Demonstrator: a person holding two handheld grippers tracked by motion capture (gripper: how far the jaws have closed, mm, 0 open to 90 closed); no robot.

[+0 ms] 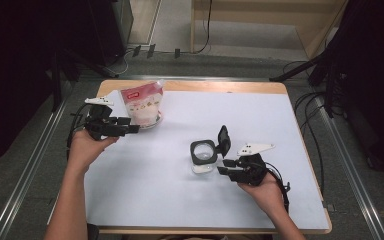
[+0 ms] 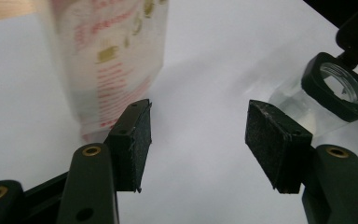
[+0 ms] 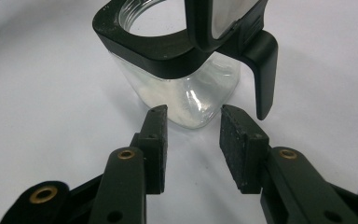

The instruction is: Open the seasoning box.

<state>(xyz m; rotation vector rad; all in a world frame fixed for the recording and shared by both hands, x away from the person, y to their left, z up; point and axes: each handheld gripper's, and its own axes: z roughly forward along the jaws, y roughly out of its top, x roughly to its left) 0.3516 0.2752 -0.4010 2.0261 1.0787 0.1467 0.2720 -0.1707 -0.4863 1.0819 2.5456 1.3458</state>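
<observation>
A clear jar (image 1: 203,156) with a black rim stands right of the table's middle, its black hinged lid (image 1: 223,140) flipped up. My right gripper (image 1: 223,166) sits just right of it, open. In the right gripper view the jar (image 3: 182,88) stands just beyond the pads (image 3: 156,140), apart from them, with the lid (image 3: 228,23) above. A whitish pouch (image 1: 142,105) with a red label stands at the back left. My left gripper (image 1: 131,125) is beside it, open and holding nothing. In the left gripper view the pouch (image 2: 112,60) rises past the left jaw and the jar (image 2: 335,93) lies far right.
A white sheet (image 1: 260,120) covers the wooden table (image 1: 220,86). Cables and dark stand legs (image 1: 300,70) lie on the floor around the table. Bare white surface stretches between the pouch and the jar and along the front edge.
</observation>
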